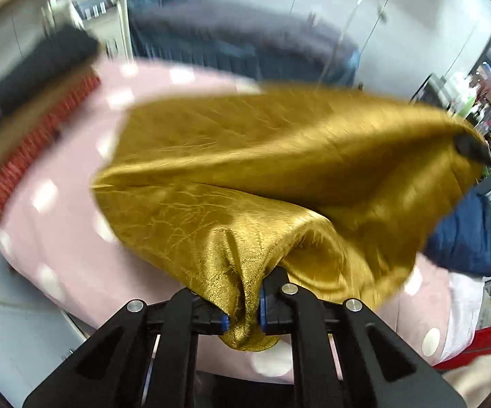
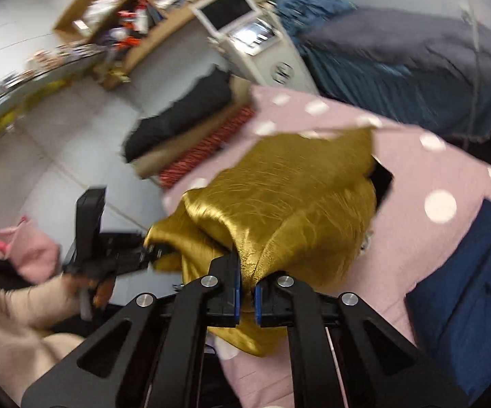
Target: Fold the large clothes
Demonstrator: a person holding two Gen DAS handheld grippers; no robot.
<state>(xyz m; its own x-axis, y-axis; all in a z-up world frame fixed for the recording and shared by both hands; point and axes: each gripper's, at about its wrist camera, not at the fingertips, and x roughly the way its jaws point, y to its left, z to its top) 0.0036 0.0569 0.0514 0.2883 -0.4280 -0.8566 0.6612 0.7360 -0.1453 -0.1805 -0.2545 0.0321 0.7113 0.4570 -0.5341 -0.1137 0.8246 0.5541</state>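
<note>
Both claws pinch the gold cloth above the pink cover

Nearest to us in the left wrist view, the left gripper (image 1: 243, 309) has its jaws closed down on a bunched corner of the gold cloth (image 1: 279, 156), a small tuft poking out below the blue pads. In the right wrist view the right gripper (image 2: 246, 301) is likewise clamped tight on another gathered corner of the same cloth, with fabric hanging beneath the pads.

Beyond the jaws, the cloth runs out between our two hands: from the left gripper it stretches away and to the right, where the other claw's black tip bites its far corner. So its long axis lies roughly along the line joining the grippers, and each hand is nearest its own corner. The rest of the cloth drapes down towards the pink dotted cover (image 1: 58, 224), its far end seemingly still resting there.

We judge the coming move turns on keeping that held edge taut and level before carrying it over the trailing part.

Farther off sit a dark blue garment (image 2: 466, 289) and grey-blue bedding (image 2: 398, 61)
</note>
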